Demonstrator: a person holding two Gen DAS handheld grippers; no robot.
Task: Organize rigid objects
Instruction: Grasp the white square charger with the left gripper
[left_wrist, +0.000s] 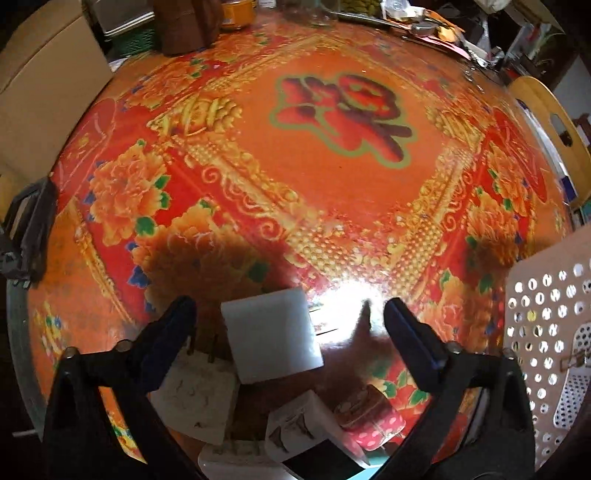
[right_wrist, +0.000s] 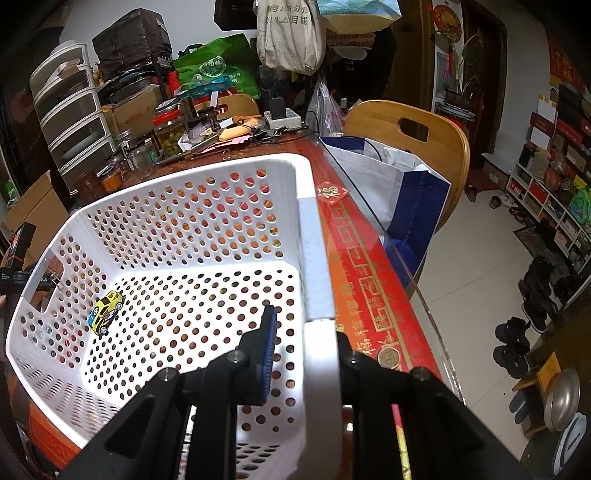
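In the left wrist view my left gripper (left_wrist: 290, 314) is open above the red patterned table (left_wrist: 332, 177). A white block (left_wrist: 271, 334) lies between its fingers, nearer the left one, untouched. Below it lie a beige block (left_wrist: 195, 398), a white printed box (left_wrist: 306, 424) and a pink patterned roll (left_wrist: 369, 417). In the right wrist view my right gripper (right_wrist: 306, 325) is shut on the right wall of the white perforated basket (right_wrist: 317, 258). A yellow toy car (right_wrist: 105, 312) lies on the basket floor at the left.
The basket's corner (left_wrist: 546, 332) shows at the right of the left wrist view. Jars (right_wrist: 168, 133), boxes and clutter crowd the far table end. A wooden chair (right_wrist: 417, 136) with a white-blue bag (right_wrist: 399, 184) stands beyond the glass table edge. A coin (right_wrist: 388, 358) lies by the basket.
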